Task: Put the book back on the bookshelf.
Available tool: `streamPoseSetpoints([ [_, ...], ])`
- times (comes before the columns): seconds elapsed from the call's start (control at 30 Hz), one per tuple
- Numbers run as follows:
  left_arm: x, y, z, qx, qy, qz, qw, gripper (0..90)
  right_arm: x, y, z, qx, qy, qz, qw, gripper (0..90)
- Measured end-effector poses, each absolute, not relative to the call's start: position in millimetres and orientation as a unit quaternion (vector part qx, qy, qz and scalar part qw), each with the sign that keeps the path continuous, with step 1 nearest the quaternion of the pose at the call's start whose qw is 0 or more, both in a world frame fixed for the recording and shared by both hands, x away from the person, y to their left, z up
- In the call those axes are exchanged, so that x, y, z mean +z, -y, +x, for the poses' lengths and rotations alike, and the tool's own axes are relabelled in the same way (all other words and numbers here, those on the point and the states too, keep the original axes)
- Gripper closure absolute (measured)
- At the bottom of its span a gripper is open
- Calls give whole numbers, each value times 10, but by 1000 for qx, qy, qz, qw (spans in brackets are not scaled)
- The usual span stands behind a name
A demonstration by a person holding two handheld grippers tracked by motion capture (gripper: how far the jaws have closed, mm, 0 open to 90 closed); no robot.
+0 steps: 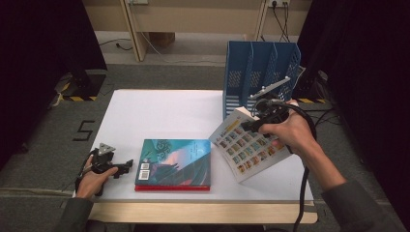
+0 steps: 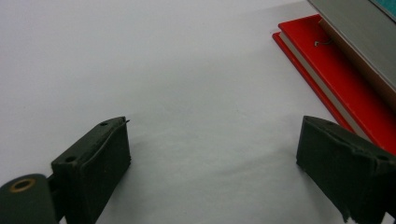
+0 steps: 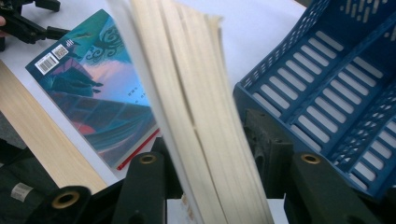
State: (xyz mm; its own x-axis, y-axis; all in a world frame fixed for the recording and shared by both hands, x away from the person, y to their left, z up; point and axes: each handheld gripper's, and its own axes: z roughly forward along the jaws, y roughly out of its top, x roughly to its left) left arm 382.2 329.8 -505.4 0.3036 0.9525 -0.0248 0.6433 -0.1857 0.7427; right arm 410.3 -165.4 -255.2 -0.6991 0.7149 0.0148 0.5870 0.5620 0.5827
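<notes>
The right claw [image 1: 255, 122] pinches a picture-grid book [image 1: 244, 147] by its upper edge, holding it tilted above the tabletop [image 1: 159, 113], just in front of the blue file rack [image 1: 258, 72]. The left claw [image 1: 126, 166] rests on the tabletop with jaws spread, holding nothing, beside a teal-covered book [image 1: 175, 162] stacked on a red book [image 2: 336, 88].

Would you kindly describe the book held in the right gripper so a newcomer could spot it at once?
Start at the blue file rack on the white table's far right corner. Just in front of it, the right gripper holds a book tilted above the table. Its cover is a grid of small coloured pictures, unlike the teal-covered book lying flat.
</notes>
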Motion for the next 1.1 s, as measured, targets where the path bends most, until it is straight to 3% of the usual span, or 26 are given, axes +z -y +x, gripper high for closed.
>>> streamPoseSetpoints([
  [0.5,-5055,-3291,3823,231,-542,736,333,82,-2500,1564,4118,275,-879,373,111,639],
  [0.87,-5054,-3274,3810,229,-534,742,335,81,-2481,1272,4164,256,-886,375,94,529],
  [1.0,-5054,-3266,3808,228,-533,742,335,81,-2566,1273,4137,252,-893,371,46,560],
  [1.1,-5055,-3256,3805,228,-532,743,336,81,-2539,1246,4135,234,-900,362,65,605],
])
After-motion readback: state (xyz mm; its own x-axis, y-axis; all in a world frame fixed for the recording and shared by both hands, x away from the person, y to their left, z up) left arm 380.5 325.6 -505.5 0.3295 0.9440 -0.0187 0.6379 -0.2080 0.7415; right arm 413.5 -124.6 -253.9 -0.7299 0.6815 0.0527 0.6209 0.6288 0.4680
